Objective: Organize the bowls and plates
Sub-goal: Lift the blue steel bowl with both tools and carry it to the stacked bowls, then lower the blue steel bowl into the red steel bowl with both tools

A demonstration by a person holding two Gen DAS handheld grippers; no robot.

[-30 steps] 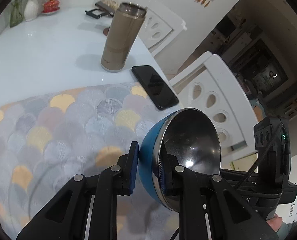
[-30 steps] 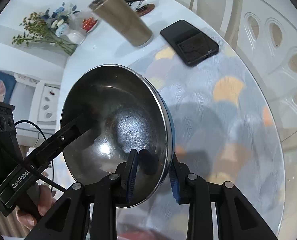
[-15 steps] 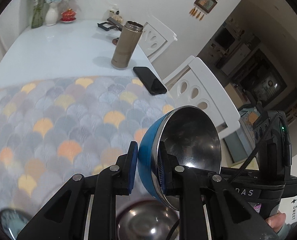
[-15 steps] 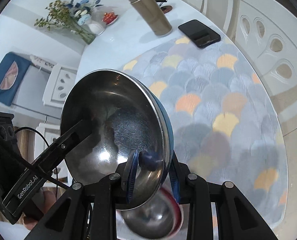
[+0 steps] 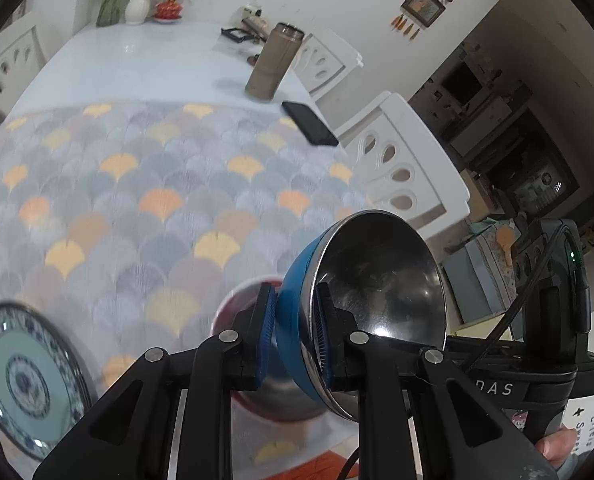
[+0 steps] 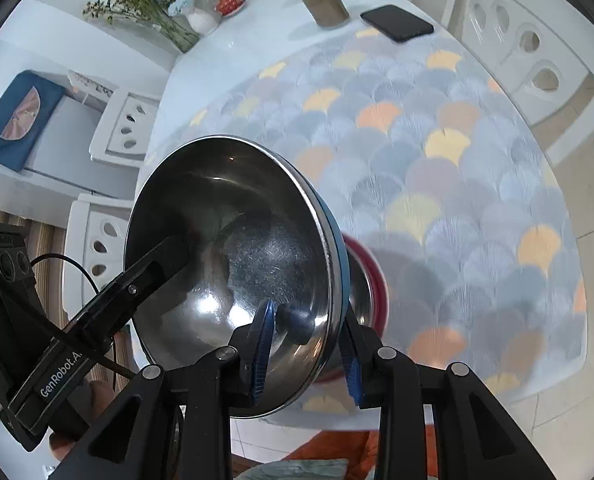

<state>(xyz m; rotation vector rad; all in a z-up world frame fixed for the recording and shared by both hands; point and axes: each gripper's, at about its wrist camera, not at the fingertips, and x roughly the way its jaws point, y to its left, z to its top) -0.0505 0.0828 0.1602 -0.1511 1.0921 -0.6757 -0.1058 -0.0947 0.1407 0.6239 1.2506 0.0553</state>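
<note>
Left wrist view: left gripper (image 5: 295, 336) pinches the wall of the blue bowl (image 5: 293, 312) at its rim, one pad outside, one against the steel inside. Right gripper (image 6: 307, 354) clamps the same bowl (image 6: 237, 272) at another spot on the rim. Bowl is airborne, tipped on edge, above the near table edge. Two grips probably steady it for nesting into the red bowl (image 5: 233, 304) sitting directly below on the mat. A blue-patterned plate (image 5: 21, 380) lies well apart, at the mat's near left.

Surface: white table (image 5: 137, 68) under a fan-patterned mat (image 5: 157, 184). Far end holds a tumbler (image 5: 273, 64), a phone (image 5: 309, 128), a vase of flowers (image 6: 193, 16). White chairs (image 5: 401, 168) ring the table; framed pictures hang on the wall.
</note>
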